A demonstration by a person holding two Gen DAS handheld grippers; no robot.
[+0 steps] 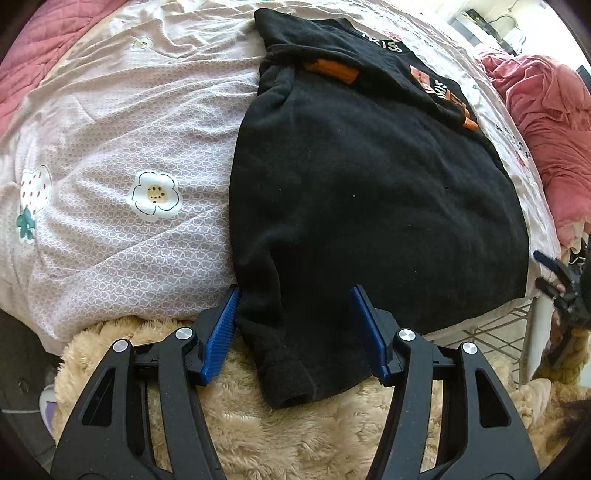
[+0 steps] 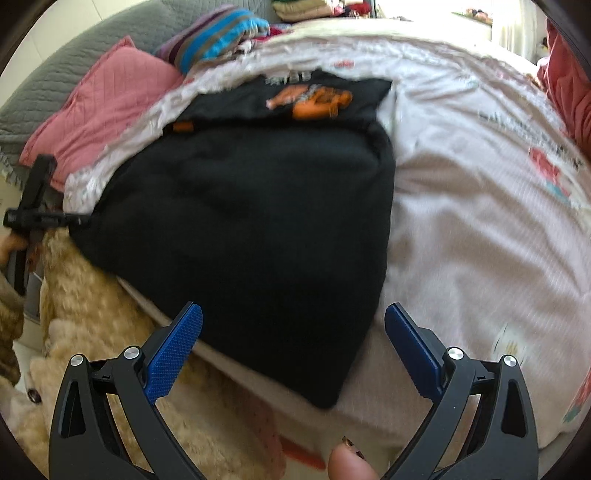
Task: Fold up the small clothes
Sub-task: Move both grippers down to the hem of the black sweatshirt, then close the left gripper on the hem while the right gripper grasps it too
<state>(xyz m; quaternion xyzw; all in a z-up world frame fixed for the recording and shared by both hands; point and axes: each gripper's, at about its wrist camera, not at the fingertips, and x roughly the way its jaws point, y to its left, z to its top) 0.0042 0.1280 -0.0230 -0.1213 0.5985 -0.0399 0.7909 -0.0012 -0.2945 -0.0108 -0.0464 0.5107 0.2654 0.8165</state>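
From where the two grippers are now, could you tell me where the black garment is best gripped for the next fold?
Probably the near hem of the black garment, where it overhangs the bed edge. Come from the near side, left gripper and right gripper at opposite corners; that loose edge lets a pad slip underneath.

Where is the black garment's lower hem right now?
The black garment lies on the floral bedsheet; its hem overhangs the bed's near edge between the left hand-held gripper's open pads.

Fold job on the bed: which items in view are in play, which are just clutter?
In play:
- black garment
- left gripper, jaws astride its hanging corner
- right gripper, open at the other corner

Clutter:
- pink pillow
- striped folded pile
- beige fluffy blanket
- floral bedsheet
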